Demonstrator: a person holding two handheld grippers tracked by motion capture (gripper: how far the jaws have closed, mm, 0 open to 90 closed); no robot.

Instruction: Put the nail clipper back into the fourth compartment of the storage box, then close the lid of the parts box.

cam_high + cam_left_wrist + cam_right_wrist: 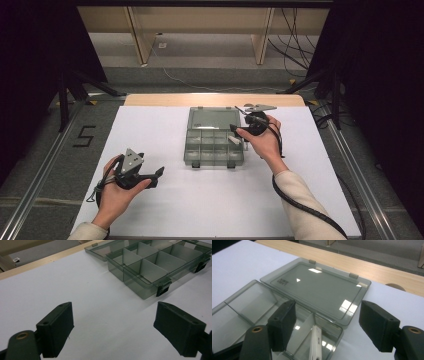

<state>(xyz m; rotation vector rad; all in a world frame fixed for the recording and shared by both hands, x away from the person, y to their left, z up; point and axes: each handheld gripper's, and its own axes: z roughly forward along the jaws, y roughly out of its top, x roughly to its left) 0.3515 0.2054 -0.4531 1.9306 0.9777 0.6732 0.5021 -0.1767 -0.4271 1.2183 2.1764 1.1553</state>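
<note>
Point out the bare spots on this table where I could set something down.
The white table top is bare left of the open compartment box, between the box and the left gripper. The near strip between both forearms is also free. It is crowded at the box's right edge, where the right gripper, jaws open, hangs over a white item in a compartment.

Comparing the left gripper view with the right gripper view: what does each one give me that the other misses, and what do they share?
The left gripper view alone shows the box's two dark front latches and its row of bare divided compartments, seen from outside the box over white table.

The right gripper view alone shows a white item lying in a compartment below the right gripper, and the lid's two hinges.

Both show the clear compartment box with its lid laid flat open, and open jaws holding nothing.
</note>
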